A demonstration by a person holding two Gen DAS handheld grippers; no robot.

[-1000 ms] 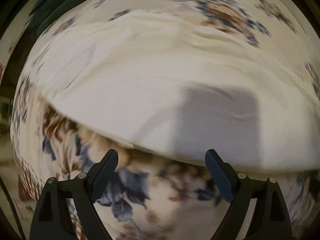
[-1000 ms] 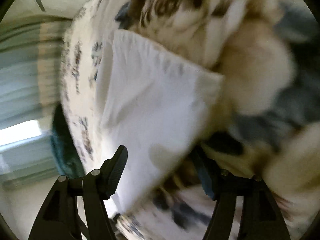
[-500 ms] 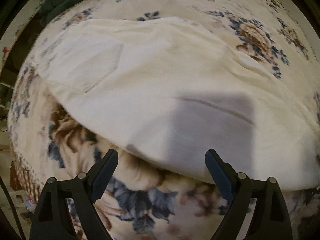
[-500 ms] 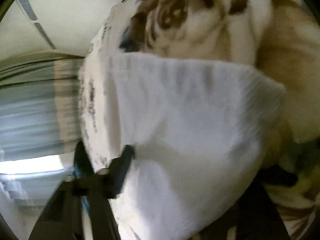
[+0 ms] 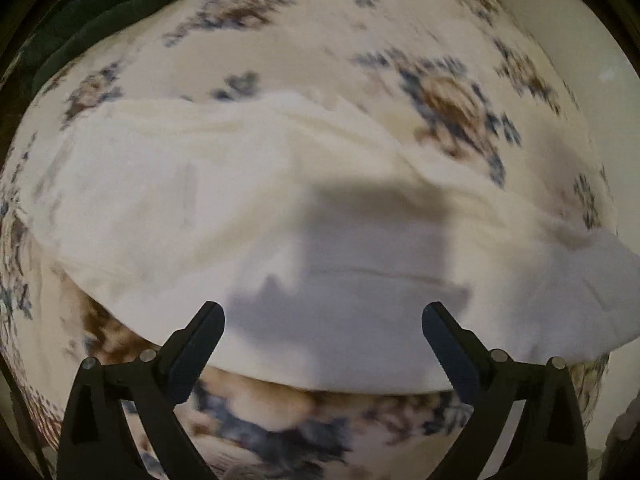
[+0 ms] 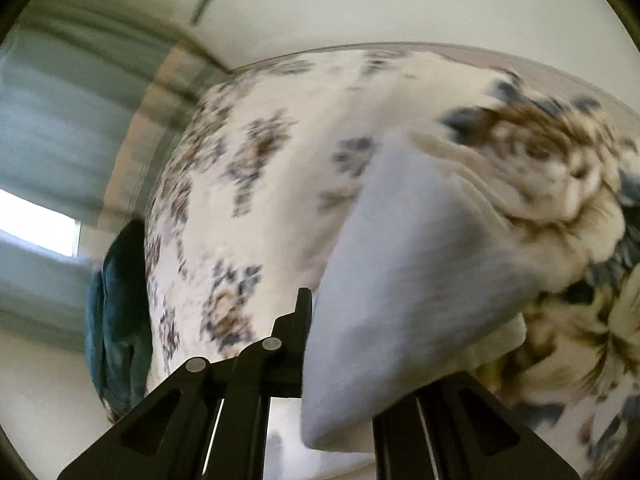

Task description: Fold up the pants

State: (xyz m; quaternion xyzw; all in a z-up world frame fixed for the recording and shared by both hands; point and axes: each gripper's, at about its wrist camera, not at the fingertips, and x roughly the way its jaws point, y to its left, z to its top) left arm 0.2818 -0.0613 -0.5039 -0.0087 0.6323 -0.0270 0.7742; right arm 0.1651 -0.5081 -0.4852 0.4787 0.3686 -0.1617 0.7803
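Cream-white pants (image 5: pixel 240 208) lie spread across a floral blanket (image 5: pixel 440 100) on a bed. My left gripper (image 5: pixel 320 312) hovers above their near edge, pointing almost straight down. Its jaws are opening wide, with nothing gripped between them, and its shadow falls on the cloth. In the right wrist view one end of the pants (image 6: pixel 408 248) is lifted off the blanket (image 6: pixel 260 168). My right gripper (image 6: pixel 344 344) is closing on that end, the fabric pinched between the fingers and draped over the right one. Only the left finger (image 6: pixel 302 312) shows.
A dark teal pillow or cloth (image 6: pixel 116 320) lies at the far edge of the bed, also visible from the left wrist (image 5: pixel 80 20). Pale green curtains (image 6: pixel 60 140) with a bright window (image 6: pixel 32 220) hang beyond it. A plain wall (image 6: pixel 400 0) is behind.
The right gripper closed onto the end of the pants and rose, lifting the cloth off the blanket. The left gripper drew up and sideways over the pants, and its jaws spread a little wider.
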